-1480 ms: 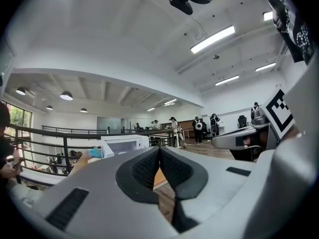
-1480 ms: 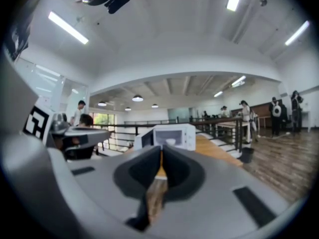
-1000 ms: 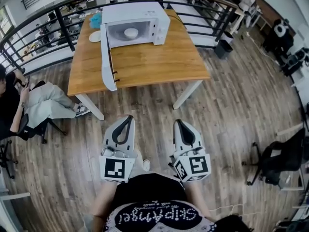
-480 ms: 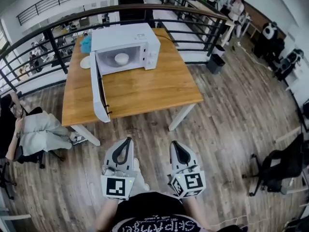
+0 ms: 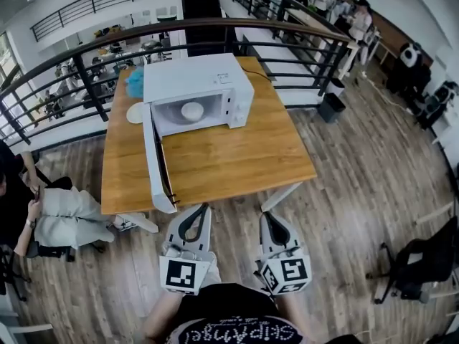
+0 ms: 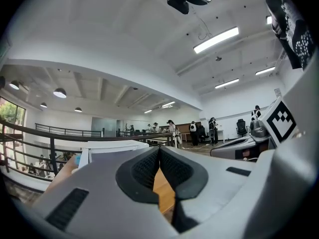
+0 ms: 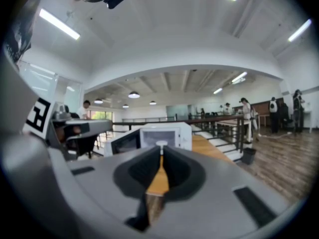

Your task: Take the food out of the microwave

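Observation:
A white microwave point(image 5: 197, 92) stands at the far side of a wooden table point(image 5: 237, 163), its door point(image 5: 154, 160) swung wide open toward me on the left. Inside sits a white bowl of food point(image 5: 192, 111); the right gripper view shows it as a small white shape point(image 7: 161, 144) in the cavity. My left gripper point(image 5: 199, 213) and right gripper point(image 5: 269, 219) are both shut and empty, side by side just short of the table's near edge. In the left gripper view the microwave point(image 6: 117, 147) shows over the jaws.
A white plate point(image 5: 136, 113) and a blue object point(image 5: 135, 83) lie left of the microwave. A black railing point(image 5: 215, 27) curves behind the table. A seated person point(image 5: 43, 213) is at the left, a black bin point(image 5: 332, 107) at the right, office chairs point(image 5: 416, 264) further right.
Both grippers have come forward together; the table's near edge now lies right in front of their tips. The microwave and bowl look larger and closer.

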Demonstrator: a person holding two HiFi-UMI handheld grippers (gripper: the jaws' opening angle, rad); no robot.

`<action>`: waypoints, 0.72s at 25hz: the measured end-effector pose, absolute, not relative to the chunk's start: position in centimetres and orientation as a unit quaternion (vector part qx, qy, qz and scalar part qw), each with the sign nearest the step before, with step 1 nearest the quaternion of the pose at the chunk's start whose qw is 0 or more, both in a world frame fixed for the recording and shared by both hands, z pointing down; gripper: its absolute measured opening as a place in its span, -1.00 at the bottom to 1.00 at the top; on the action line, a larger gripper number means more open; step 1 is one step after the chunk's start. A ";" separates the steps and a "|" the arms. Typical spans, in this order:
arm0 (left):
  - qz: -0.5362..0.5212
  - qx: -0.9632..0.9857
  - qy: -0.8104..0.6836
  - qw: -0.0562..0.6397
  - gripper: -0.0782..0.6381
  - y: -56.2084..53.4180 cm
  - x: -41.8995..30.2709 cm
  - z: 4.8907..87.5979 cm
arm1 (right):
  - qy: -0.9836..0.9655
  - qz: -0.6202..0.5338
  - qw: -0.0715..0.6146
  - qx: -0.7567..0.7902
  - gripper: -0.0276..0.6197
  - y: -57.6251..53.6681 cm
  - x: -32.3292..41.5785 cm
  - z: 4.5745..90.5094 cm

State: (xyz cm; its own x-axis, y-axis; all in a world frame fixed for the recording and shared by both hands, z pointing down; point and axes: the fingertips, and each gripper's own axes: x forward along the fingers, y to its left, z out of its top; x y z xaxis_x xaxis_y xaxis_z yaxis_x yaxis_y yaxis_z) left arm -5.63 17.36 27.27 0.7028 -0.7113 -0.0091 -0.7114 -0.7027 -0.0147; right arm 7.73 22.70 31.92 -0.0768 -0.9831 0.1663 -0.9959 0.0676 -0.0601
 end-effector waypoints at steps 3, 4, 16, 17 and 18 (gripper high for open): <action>0.011 -0.922 0.387 0.004 -0.69 15.0 -6.0 27.1 | -0.733 0.078 0.043 0.674 -0.80 20.1 7.3 32.1; 0.013 -0.922 0.388 0.003 -0.69 14.4 -6.1 27.1 | -0.734 0.078 0.044 0.673 -0.80 19.5 7.1 32.2; 0.011 -0.918 0.397 -0.025 -0.69 10.9 -6.8 28.2 | -0.738 0.092 0.028 0.668 -0.80 15.6 6.8 33.3; 0.010 -0.917 0.398 -0.027 -0.69 10.5 -6.6 28.4 | -0.739 0.092 0.027 0.667 -0.80 15.2 7.0 33.3; 0.010 -0.916 0.400 -0.028 -0.69 10.2 -6.5 28.6 | -0.739 0.091 0.026 0.667 -0.80 14.8 7.2 33.5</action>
State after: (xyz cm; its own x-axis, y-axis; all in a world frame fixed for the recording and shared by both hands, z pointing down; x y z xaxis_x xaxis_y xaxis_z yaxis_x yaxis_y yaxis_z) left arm -6.50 10.19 28.58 0.6794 -0.7338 0.0047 -0.7327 -0.6780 0.0585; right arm 7.23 14.79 33.45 -0.1095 -0.9810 0.1604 -0.9905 0.0942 -0.1001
